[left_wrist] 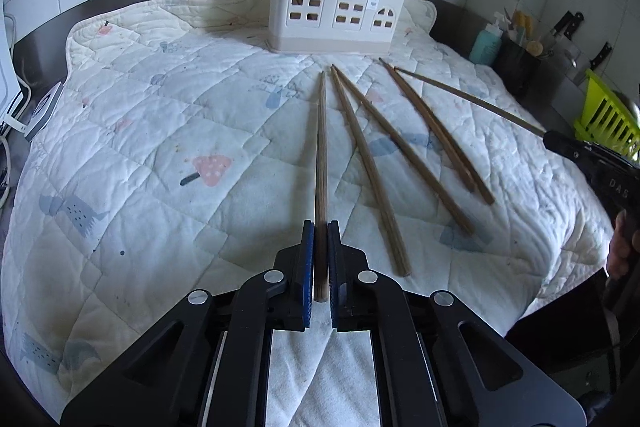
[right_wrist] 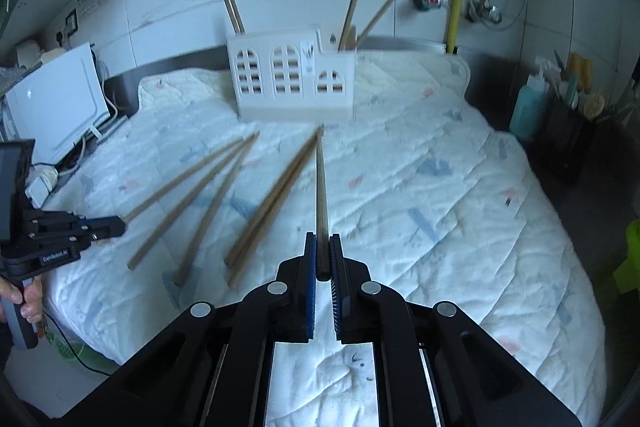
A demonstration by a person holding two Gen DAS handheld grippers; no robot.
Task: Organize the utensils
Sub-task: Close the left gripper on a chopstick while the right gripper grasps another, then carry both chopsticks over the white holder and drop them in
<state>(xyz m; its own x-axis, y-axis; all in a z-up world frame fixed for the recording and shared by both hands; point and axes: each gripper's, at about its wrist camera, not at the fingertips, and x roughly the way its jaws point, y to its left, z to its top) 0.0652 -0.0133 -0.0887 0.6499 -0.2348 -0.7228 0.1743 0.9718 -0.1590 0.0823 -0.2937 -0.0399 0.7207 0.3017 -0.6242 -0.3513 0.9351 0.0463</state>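
Where the quilted mat (left_wrist: 160, 155) covers the tabletop, wooden chopsticks lie fanned out in front of a white house-shaped utensil holder (left_wrist: 334, 7), which stands upright at the mat's far edge with a few chopsticks already leaning in its compartments. The left gripper (left_wrist: 321, 227) has its blue-padded fingers (left_wrist: 307, 255) pressed tight on the near end of one chopstick (left_wrist: 321, 147), whose far tip points toward the holder. The right gripper (right_wrist: 323, 241) likewise pinches a single chopstick (right_wrist: 321, 187) between its fingers. Four loose chopsticks (left_wrist: 404, 147) rest on the mat between the two held ones. A teal bottle (left_wrist: 485, 47) and a lime-green rack (left_wrist: 608, 119) stand off the mat to the right.
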